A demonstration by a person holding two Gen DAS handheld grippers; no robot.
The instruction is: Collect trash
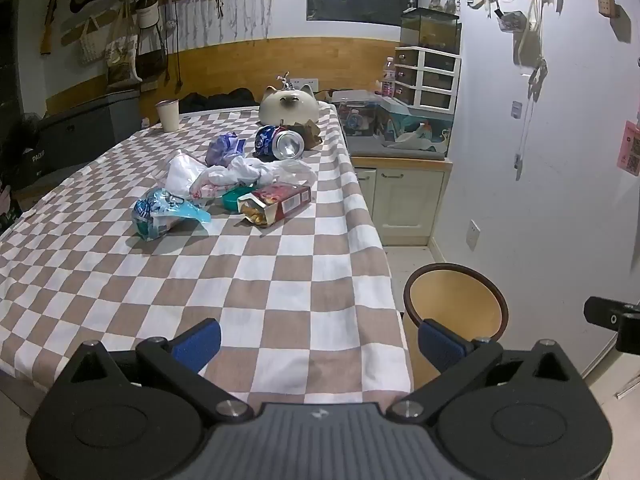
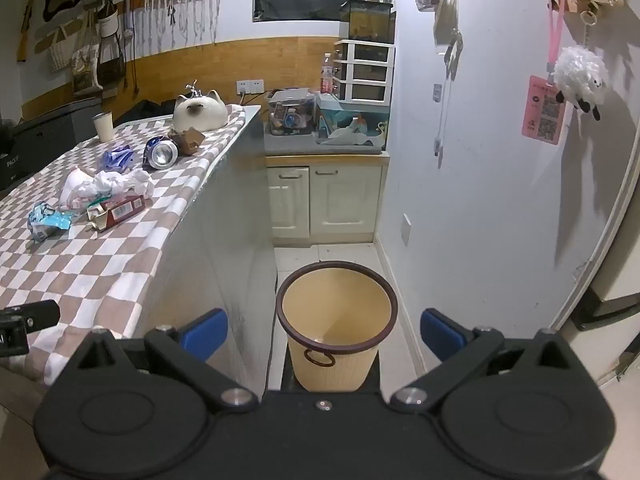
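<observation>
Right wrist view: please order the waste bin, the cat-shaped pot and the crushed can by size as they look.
1. Waste bin, though nearest the camera.
2. Cat-shaped pot.
3. Crushed can.

Tablecloth brown-white checked; bin yellow, dark-brown rim; can blue.

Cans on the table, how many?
1. A crushed blue can lies on its side at the far end of the checkered cloth, before the cat-shaped pot. The bags may hide more.
</observation>
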